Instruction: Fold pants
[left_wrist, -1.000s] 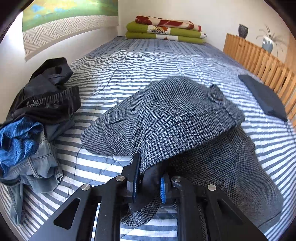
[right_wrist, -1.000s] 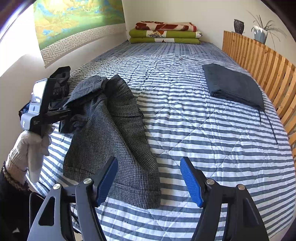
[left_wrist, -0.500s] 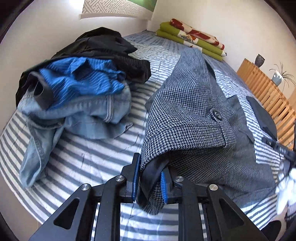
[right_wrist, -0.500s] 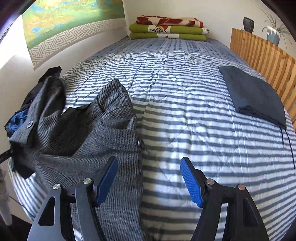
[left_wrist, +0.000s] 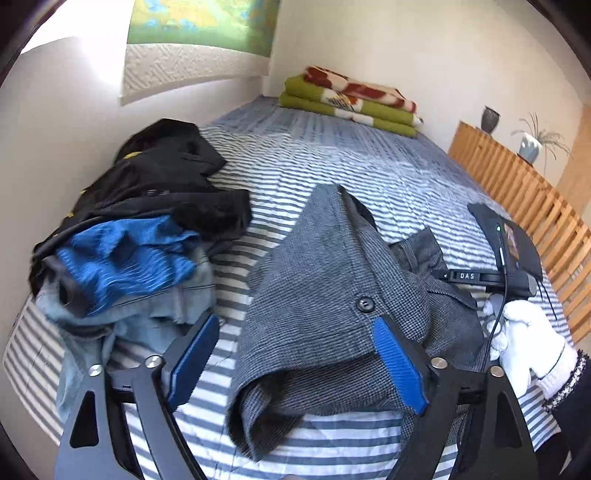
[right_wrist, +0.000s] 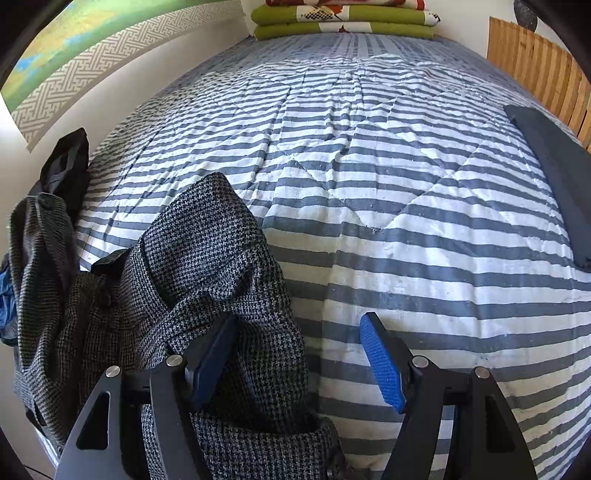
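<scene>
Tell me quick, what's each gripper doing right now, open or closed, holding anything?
Left gripper: open, holding nothing; the grey houndstooth pants lie loose between its fingers.
Right gripper: open, holding nothing, above the pants.

The near end of the grey houndstooth wool pants is cut off by the lower edge of the right wrist view, and part of the cloth is covered by the black left finger of the right gripper. The folded dark grey garment is clipped by the right edge. In the left wrist view, the pile of black, blue and denim clothes is blurred, so single pieces cannot be told apart.
</scene>
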